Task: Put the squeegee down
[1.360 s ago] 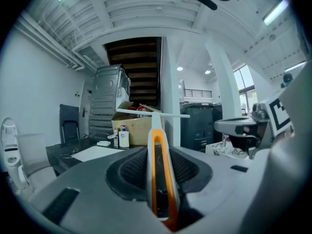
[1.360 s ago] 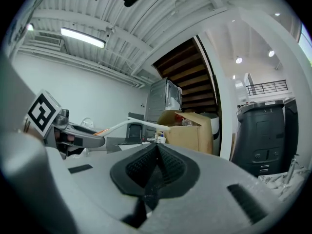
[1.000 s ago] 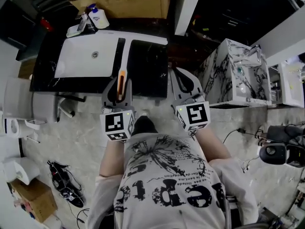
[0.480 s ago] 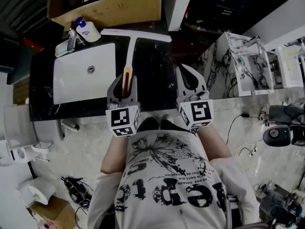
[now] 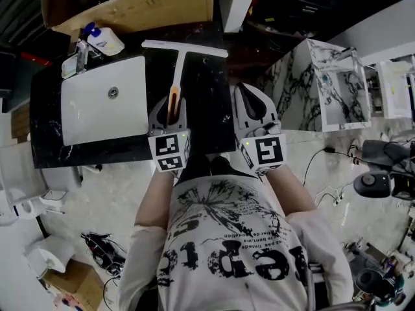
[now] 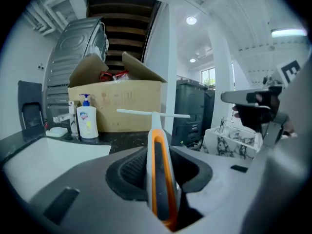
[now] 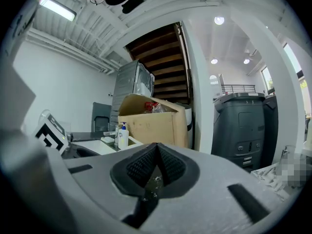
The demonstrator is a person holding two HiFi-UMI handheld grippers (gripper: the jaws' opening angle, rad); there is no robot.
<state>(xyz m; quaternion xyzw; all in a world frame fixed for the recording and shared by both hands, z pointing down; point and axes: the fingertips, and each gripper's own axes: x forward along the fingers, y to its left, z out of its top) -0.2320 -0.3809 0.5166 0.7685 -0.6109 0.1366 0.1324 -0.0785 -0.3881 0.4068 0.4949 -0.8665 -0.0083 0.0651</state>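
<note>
Now, squeegee (image 5: 179,63) clamped in left gripper (image 5: 171,109)

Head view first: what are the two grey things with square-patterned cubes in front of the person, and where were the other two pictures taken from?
There is no robot here. A person stands at a counter and holds a hand-held gripper in each hand. The patterned cubes are part of those grippers. The head view comes from a camera on the person's head, looking steeply down. The other two pictures come from a camera riding on each gripper, looking along its two jaws. The left hand-held gripper is closed on the orange-edged handle of a white squeegee, whose blade points away over the black counter. The right hand-held gripper has its jaws together and holds nothing. The counter holds a white sink and a soap bottle, with a cardboard box behind.
</note>
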